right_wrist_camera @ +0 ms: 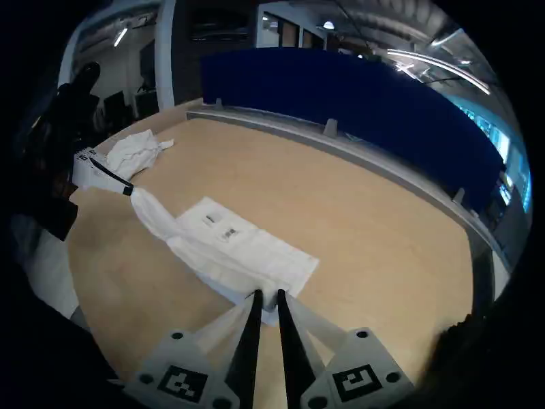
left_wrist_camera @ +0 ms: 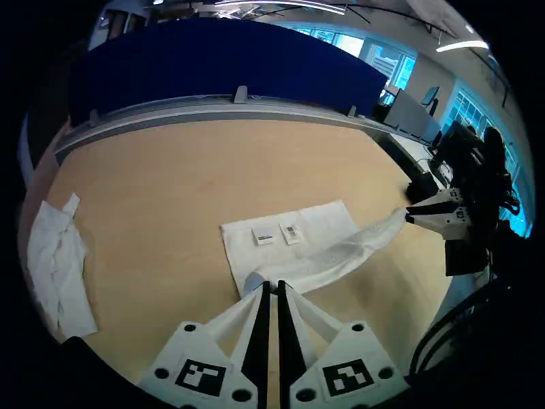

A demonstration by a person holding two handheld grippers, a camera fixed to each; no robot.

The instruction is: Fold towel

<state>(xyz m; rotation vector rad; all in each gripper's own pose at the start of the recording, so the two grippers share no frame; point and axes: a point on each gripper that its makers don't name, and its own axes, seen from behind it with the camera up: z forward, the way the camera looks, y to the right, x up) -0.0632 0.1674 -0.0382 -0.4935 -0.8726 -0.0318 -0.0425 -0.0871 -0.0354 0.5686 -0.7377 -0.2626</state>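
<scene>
left gripper (left_wrist_camera: pixel 270 294) clamped on towel (left_wrist_camera: pixel 300 238) corner | right gripper (right_wrist_camera: pixel 266 300) likewise | risk: thin pinch slips if pulled taut

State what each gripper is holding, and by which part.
Both hold the white towel: the left gripper pinches one end of its lifted long edge, the right gripper the opposite end.

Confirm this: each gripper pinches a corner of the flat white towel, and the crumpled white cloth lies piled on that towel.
Wrong about the cloth. The crumpled white cloth lies apart from the flat white towel, on the light wooden table near its edge, as the left gripper view shows. The left gripper and right gripper do each pinch a corner.
</scene>
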